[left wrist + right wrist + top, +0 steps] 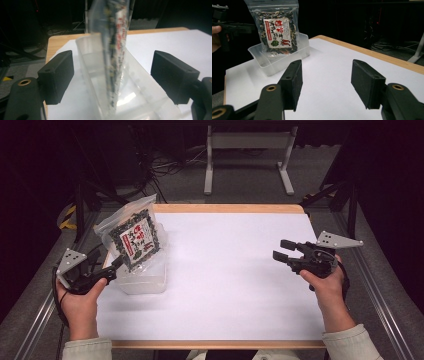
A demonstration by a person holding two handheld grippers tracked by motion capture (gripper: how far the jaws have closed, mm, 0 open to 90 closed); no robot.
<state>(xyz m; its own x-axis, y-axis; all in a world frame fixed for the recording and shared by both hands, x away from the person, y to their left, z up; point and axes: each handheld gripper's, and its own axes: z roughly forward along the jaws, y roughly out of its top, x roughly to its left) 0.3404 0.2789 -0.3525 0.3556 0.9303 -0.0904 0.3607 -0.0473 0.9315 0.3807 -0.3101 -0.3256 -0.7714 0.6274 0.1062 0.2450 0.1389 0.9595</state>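
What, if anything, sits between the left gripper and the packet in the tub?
Nothing visible. The left gripper is open beside the clear tub, and the packet stands upright in it, straight ahead between its fingers.

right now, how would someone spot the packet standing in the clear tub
Start at the white-topped table and go to its left edge, where a clear plastic tub sits just beyond the left gripper. The see-through packet stands upright inside it, full of dark dried flakes, with a white label printed in red.

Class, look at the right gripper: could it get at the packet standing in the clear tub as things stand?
Probably yes. The right gripper has open, empty jaws aimed across bare white table toward the packet, which stands upright in the tub. The left gripper sits close beside it.
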